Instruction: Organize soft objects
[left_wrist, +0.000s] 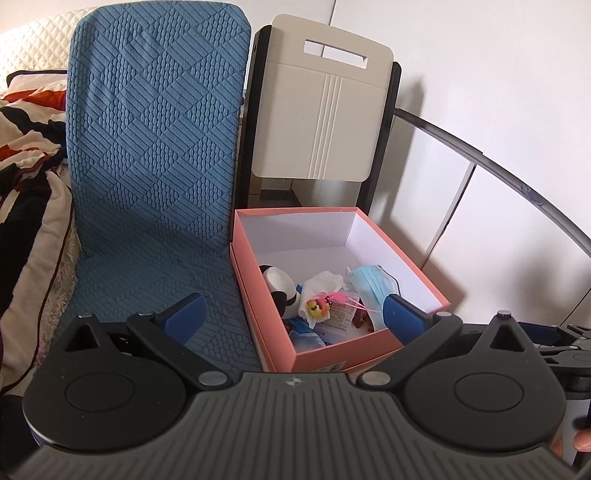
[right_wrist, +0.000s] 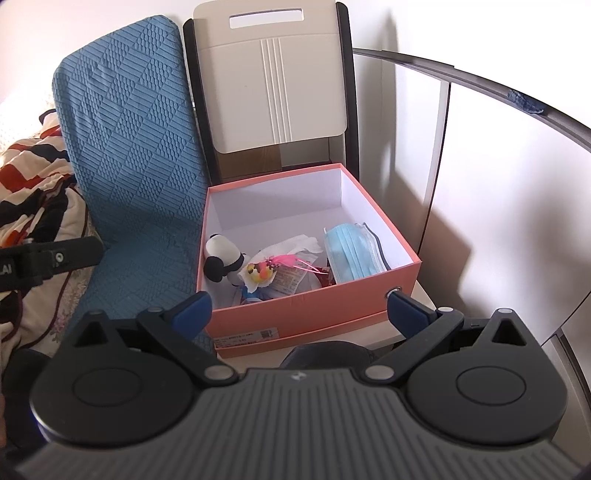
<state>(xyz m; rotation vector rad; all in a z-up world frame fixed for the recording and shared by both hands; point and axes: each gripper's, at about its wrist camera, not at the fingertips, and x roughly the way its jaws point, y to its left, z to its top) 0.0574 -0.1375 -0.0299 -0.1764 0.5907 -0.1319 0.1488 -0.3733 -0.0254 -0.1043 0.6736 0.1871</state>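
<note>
An open pink box (left_wrist: 343, 354) (right_wrist: 314, 306) with a white inside holds a black-and-white panda plush (left_wrist: 282, 288) (right_wrist: 221, 258), a blue face mask (left_wrist: 371, 291) (right_wrist: 351, 254), a white tissue (left_wrist: 327, 280) (right_wrist: 299, 243), a small toy with pink ribbon (left_wrist: 321, 304) (right_wrist: 264, 271) and a printed packet (right_wrist: 290, 282). My left gripper (left_wrist: 293, 317) is open and empty, above the box's near left corner. My right gripper (right_wrist: 299, 308) is open and empty, in front of the box's near wall.
A blue quilted floor-chair cushion (left_wrist: 155, 147) (right_wrist: 125, 147) stands left of the box. A beige folded chair (left_wrist: 321, 110) (right_wrist: 273, 81) leans behind it. A patterned blanket (left_wrist: 26, 184) (right_wrist: 33, 199) lies at left. White cabinet panels (right_wrist: 498, 184) are at right.
</note>
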